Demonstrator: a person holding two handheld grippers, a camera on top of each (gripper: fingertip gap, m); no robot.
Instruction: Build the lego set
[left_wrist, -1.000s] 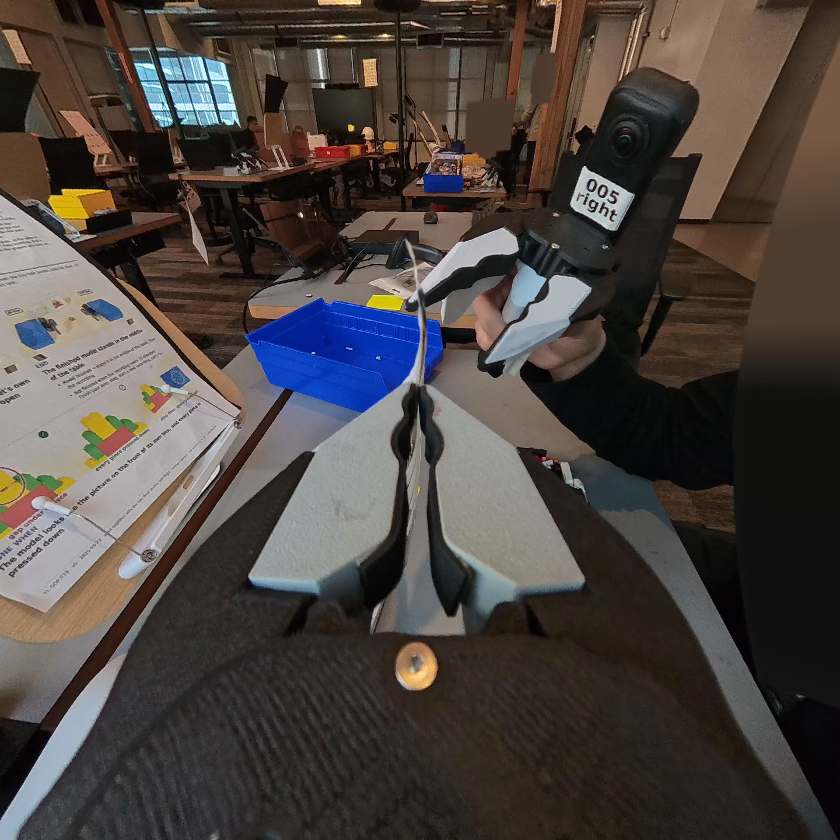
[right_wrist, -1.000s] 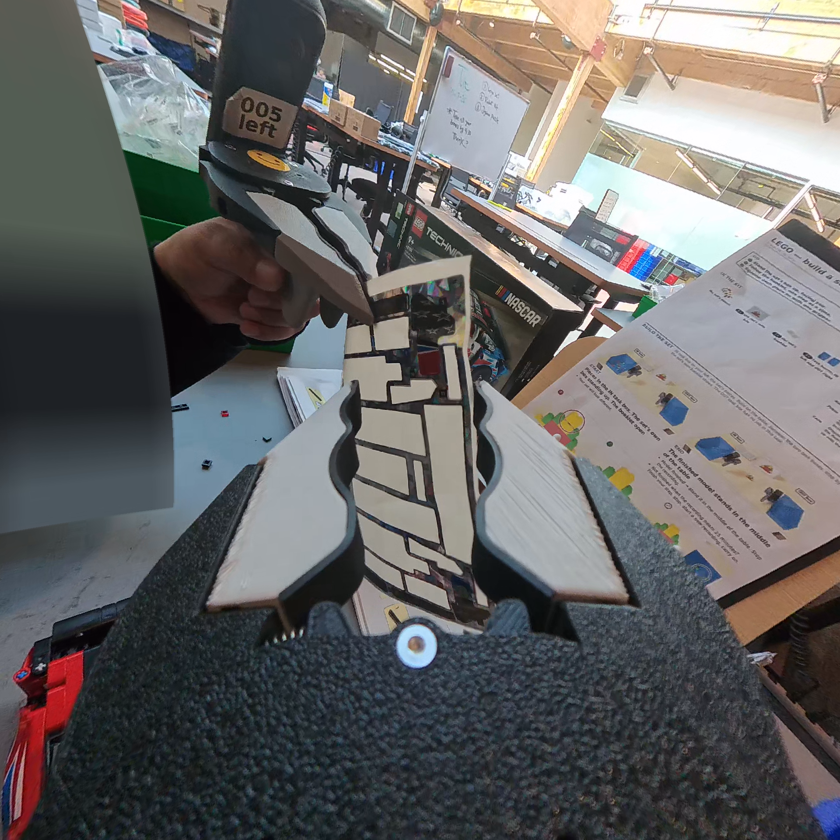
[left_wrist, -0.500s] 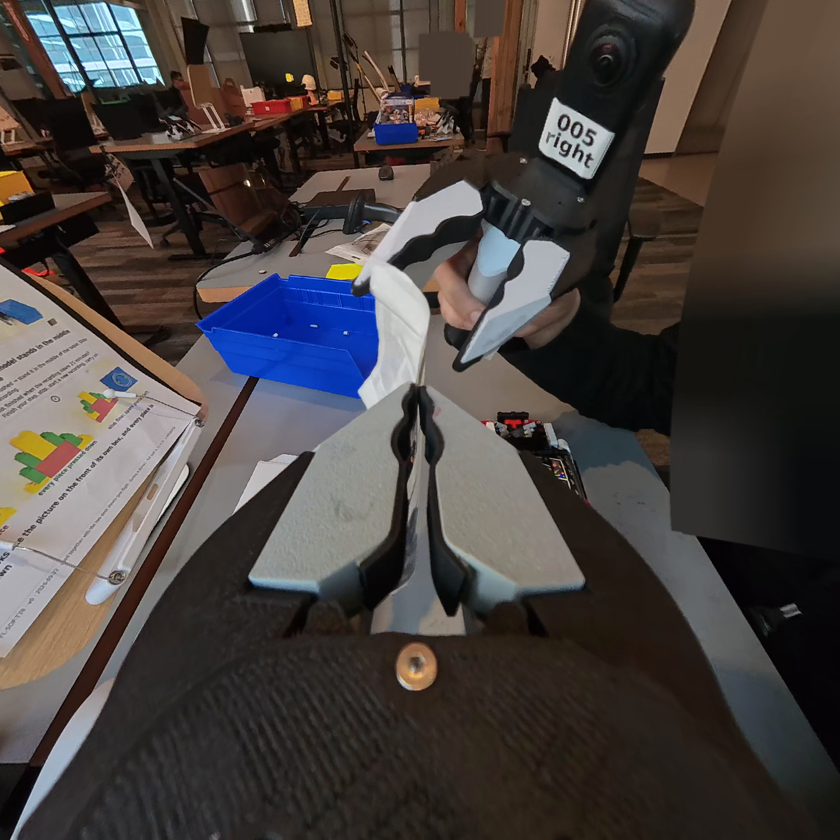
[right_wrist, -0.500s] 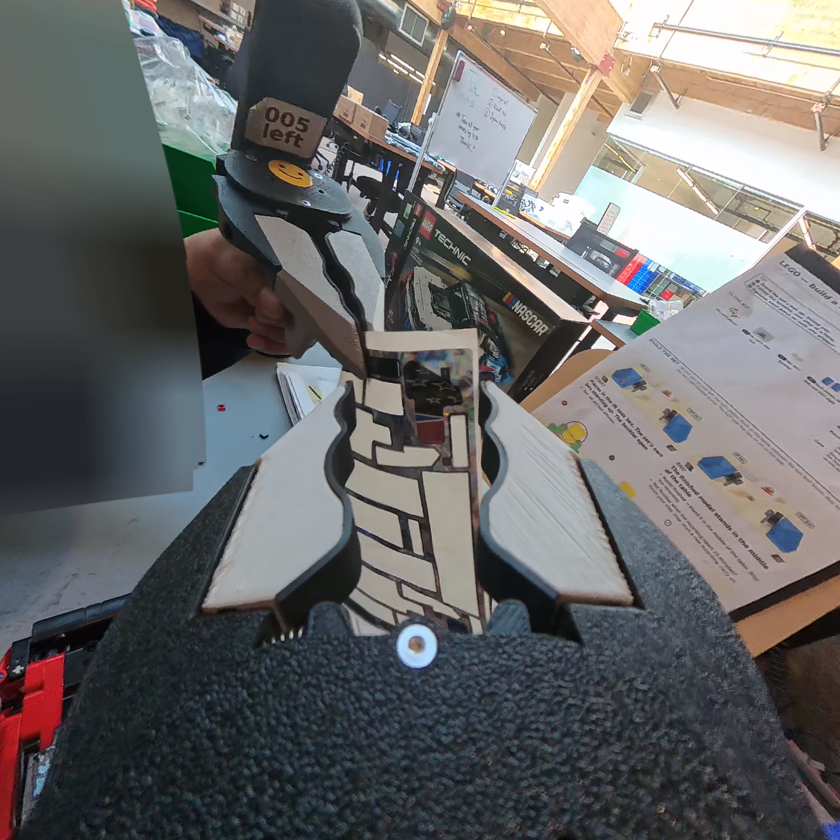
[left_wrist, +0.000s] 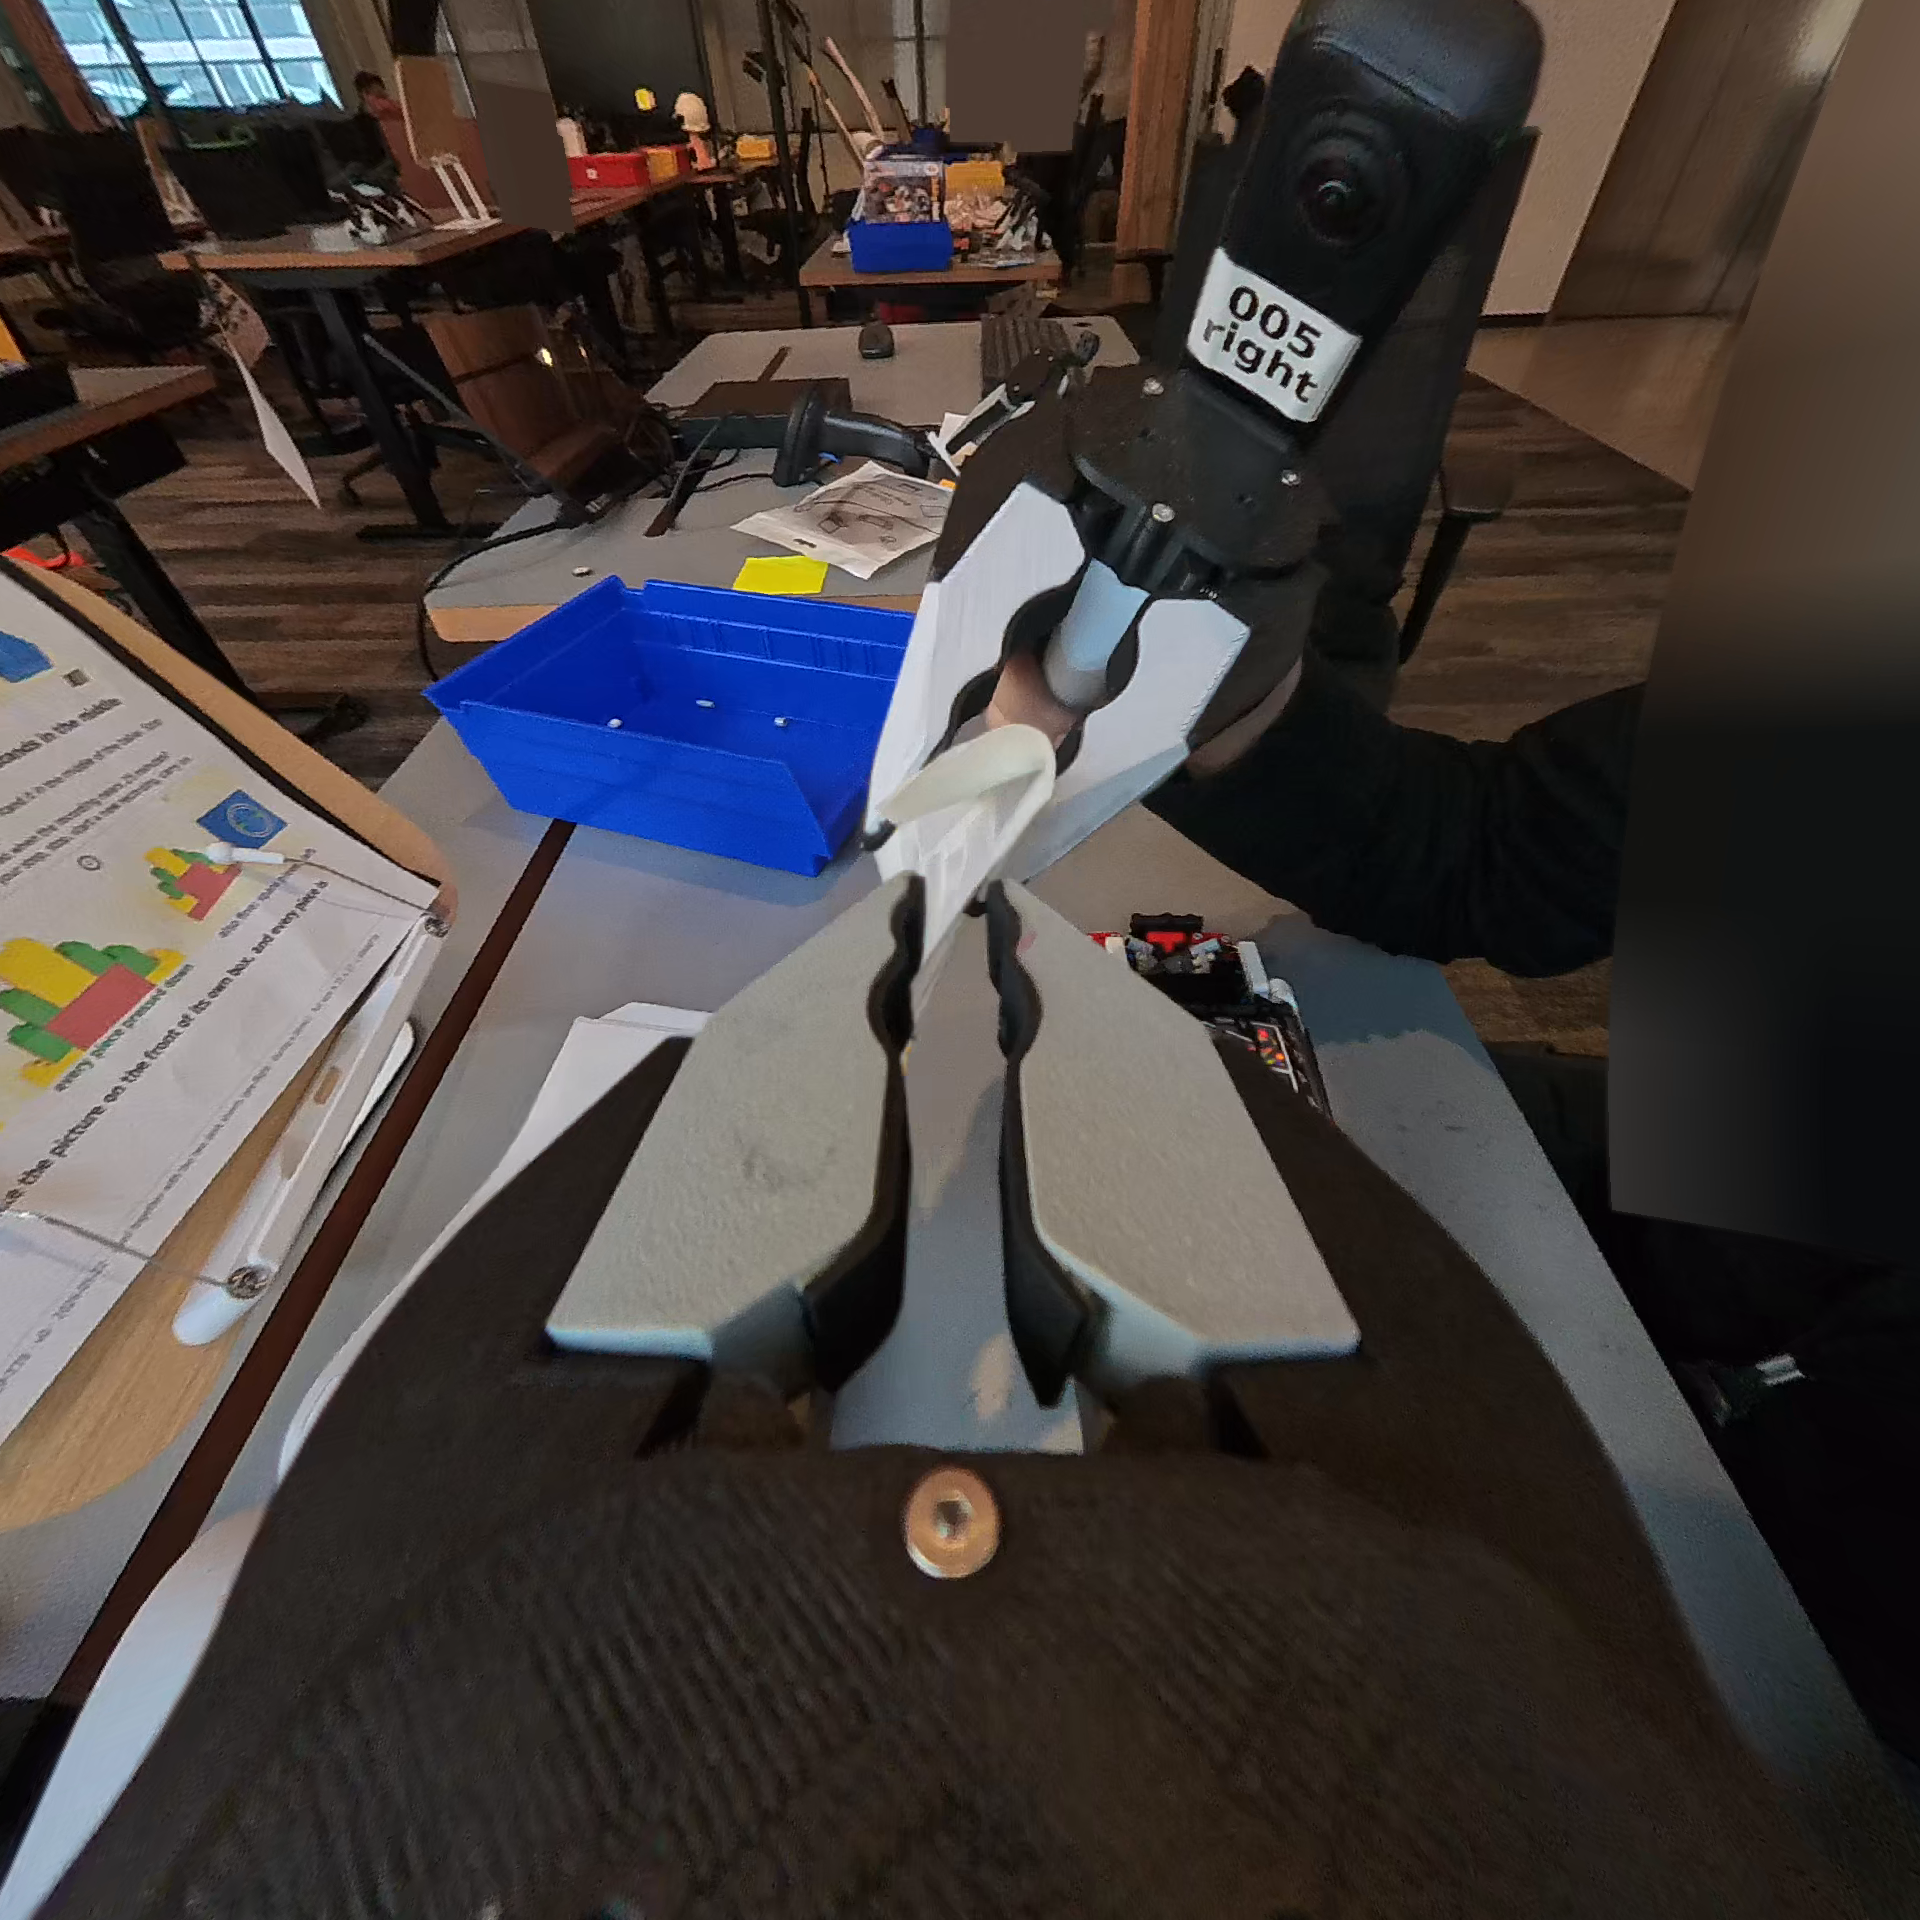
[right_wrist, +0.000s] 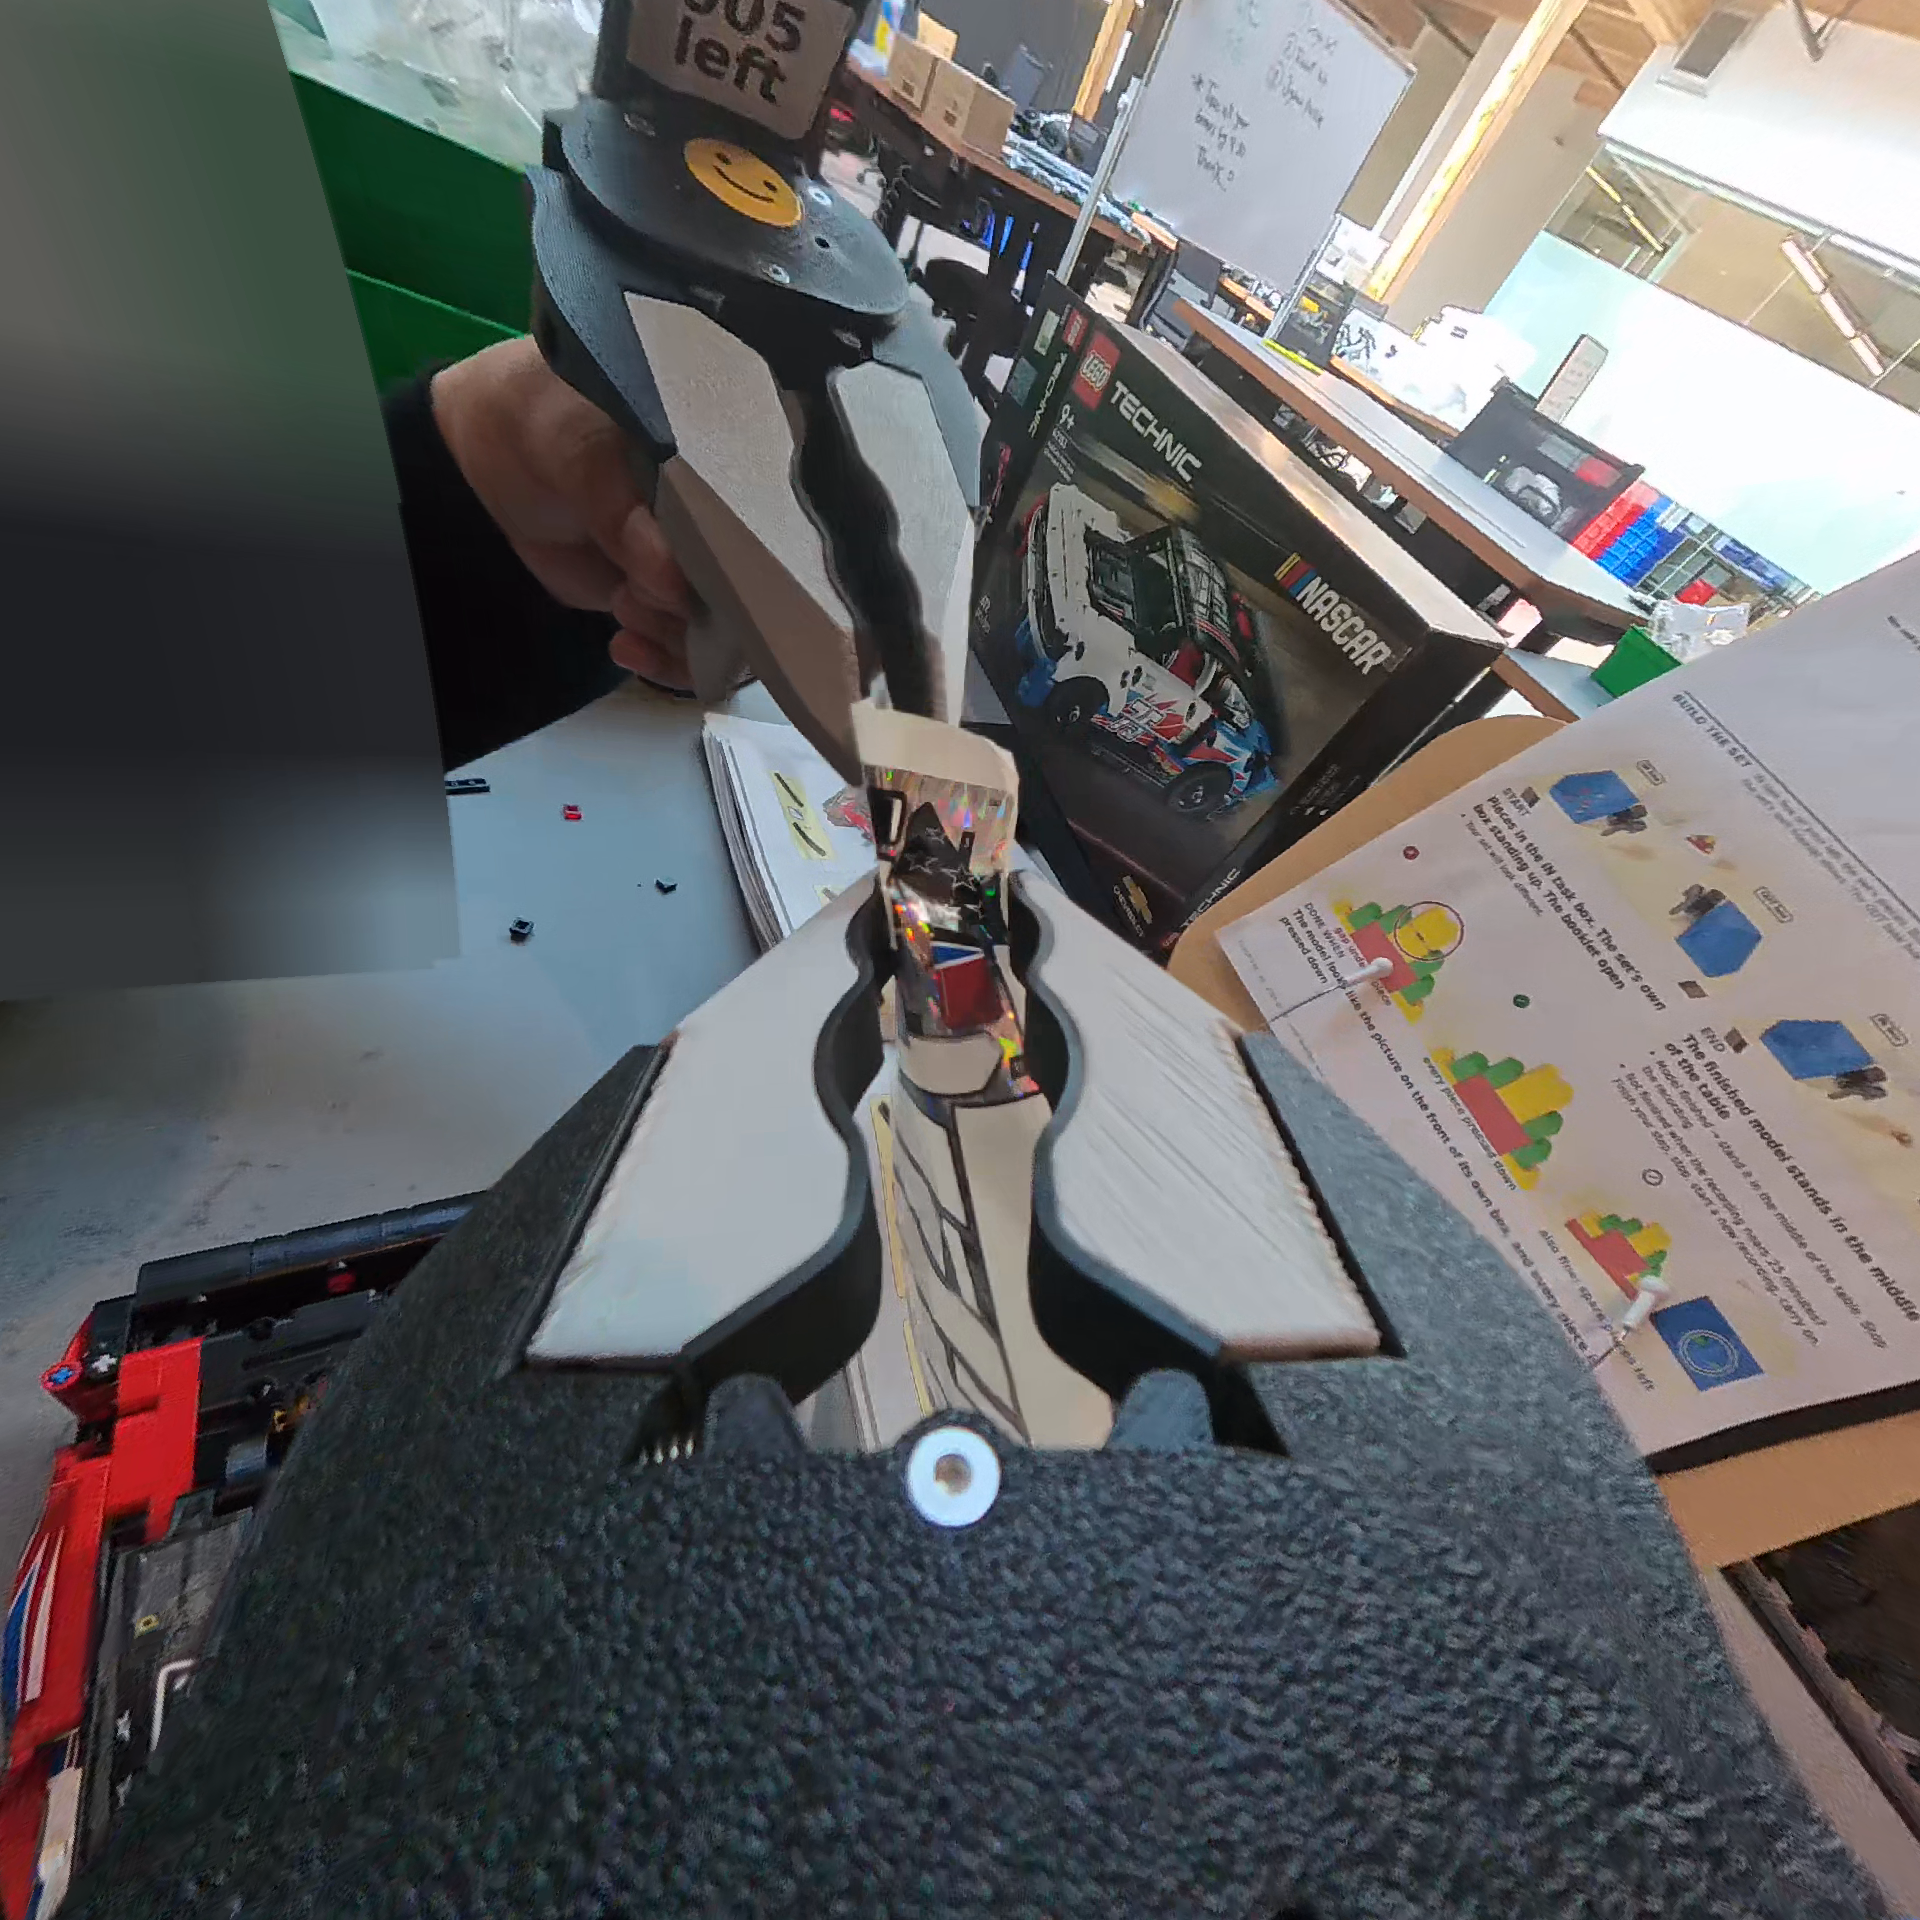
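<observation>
I am squeezing the right gripper (right_wrist: 951, 914) around the sticker sheet (right_wrist: 948, 831). Its tongs are drawn in on the sheet's two side edges, so the foil is bowing into a narrow trough between them. I judge that this grip is stiffening the sheet so that a sticker can be worked loose from its top. I am holding this tool low, angled forward and up over the table (right_wrist: 260, 1091).

The left gripper (left_wrist: 951, 909) is meeting it from the opposite side, tips to tips. Its tongs are standing slightly apart, with the sheet's upper edge passing between them (I cannot tell whether either pad is touching the paper). The left hand (right_wrist: 561, 520) is wrapping the handle from behind and tipping the tool steeply downward onto the sheet.

The partly built red and black lego model (right_wrist: 125, 1403) is lying on the table below, near the right tool's body and well under the raised sheet. A few loose small pieces are lying farther out, beside an open instruction booklet (right_wrist: 769, 821).

Beyond those, the set's box (right_wrist: 1195, 623) is standing upright, a printed guide page (right_wrist: 1558, 1039) is leaning on a board, and a blue bin (left_wrist: 675, 727) is sitting at the table's far edge.
</observation>
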